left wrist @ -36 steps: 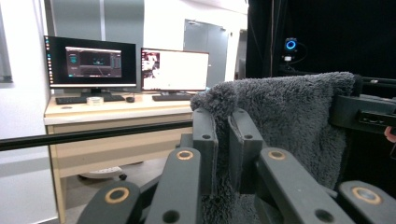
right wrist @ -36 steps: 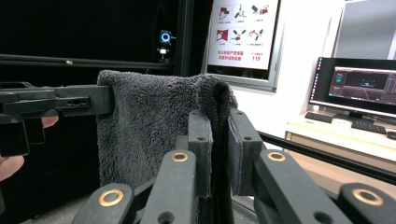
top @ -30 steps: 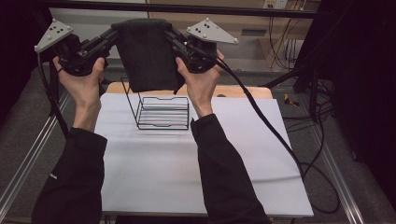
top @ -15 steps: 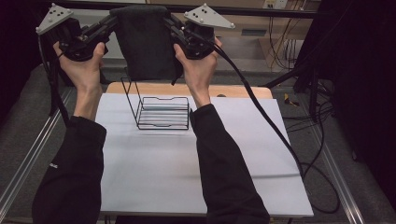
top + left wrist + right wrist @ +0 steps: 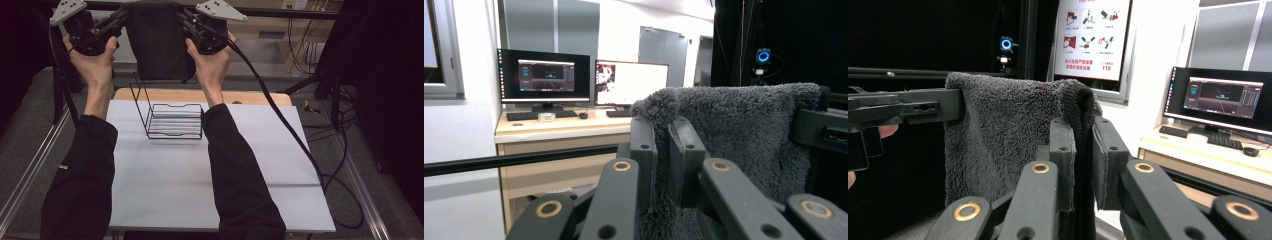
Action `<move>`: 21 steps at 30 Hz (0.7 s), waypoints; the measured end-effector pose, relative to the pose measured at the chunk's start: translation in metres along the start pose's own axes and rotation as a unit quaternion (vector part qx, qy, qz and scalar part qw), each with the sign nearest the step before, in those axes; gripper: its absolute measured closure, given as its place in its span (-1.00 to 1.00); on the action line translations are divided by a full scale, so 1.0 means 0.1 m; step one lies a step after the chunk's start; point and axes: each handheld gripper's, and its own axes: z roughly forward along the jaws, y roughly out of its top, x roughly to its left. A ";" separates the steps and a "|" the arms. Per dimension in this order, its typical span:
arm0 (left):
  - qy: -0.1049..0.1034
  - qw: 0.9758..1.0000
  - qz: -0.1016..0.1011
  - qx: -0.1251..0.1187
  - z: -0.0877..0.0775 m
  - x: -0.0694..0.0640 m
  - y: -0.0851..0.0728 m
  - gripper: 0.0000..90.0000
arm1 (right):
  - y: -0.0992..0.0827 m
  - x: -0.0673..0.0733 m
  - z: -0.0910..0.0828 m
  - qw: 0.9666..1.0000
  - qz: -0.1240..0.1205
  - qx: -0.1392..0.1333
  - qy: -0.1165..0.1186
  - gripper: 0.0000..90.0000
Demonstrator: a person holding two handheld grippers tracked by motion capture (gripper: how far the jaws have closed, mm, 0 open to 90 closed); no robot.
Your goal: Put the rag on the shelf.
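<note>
High view: left gripper (image 5: 120,20) and right gripper (image 5: 187,22) jaws clamp dark towel (image 5: 157,45) corners.

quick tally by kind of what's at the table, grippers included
towel: 1, dark grey, held up by its two top corners
wire rack: 1, black, on the table
wooden board: 1, at the table's far edge
grippers: 2, left gripper and right gripper, each shut on a towel corner
total: 5

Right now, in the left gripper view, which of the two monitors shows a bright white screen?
The right monitor, the one nearer the towel. Its screen is mostly white, while the left monitor shows a dark screen.
</note>
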 end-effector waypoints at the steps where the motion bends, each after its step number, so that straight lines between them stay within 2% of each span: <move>1: 0.001 1.000 -0.001 0.001 0.02 0.01 -0.02 0.83 | 0.00 0.00 0.00 1.000 0.000 0.000 0.000 0.82; 3: -0.002 1.000 -0.007 0.004 0.03 0.04 -0.06 0.83 | -0.03 -0.01 0.02 1.000 -0.001 0.006 -0.001 0.82; 10: -0.001 1.000 0.005 0.022 0.06 0.06 -0.18 0.83 | -0.15 -0.02 0.04 1.000 -0.012 0.025 -0.003 0.82; 17: -0.005 0.999 -0.006 0.033 0.05 0.14 -0.34 0.83 | -0.23 0.03 0.07 0.998 -0.031 0.050 0.001 0.82; 19: -0.008 0.999 -0.004 0.035 0.04 0.15 -0.37 0.83 | -0.26 0.04 0.08 0.998 -0.030 0.055 0.001 0.82; 21: -0.015 0.999 0.001 0.038 0.02 0.15 -0.41 0.83 | -0.31 0.01 0.06 0.998 -0.012 0.055 0.008 0.82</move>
